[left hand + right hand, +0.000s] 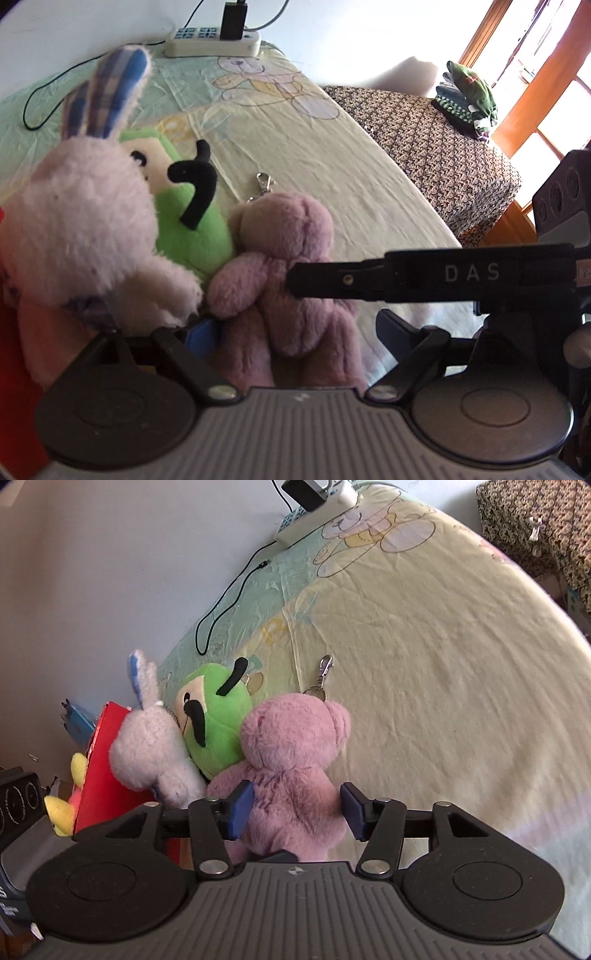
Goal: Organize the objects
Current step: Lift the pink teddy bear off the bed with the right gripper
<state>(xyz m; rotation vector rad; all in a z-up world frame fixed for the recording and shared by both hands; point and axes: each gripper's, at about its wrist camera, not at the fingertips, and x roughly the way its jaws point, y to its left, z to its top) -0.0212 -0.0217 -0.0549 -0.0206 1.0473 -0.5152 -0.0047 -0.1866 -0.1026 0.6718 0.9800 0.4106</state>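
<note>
Bright daylight from blown-out window (554, 92), soft shadows, near plush toys blurred, fisheye-curved edges

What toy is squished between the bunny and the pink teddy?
The green plush, wedged between the bunny and the pink teddy; clearest in the right wrist view.

Bed sheet (332, 155) pale yellow and mint, wrinkled, printed with cartoon bear. Plain pale wall (129, 572) behind bed. White power strip (212, 40) at far edge of bed against wall, black charger plugged in; thin black cable (40, 99) trails across sheet. Beside bed, surface under dark patterned cloth (436, 147), folded clothes (465, 99) stacked on it. Orange-brown wooden window frame (532, 96) at right, strong daylight pouring in.
</note>
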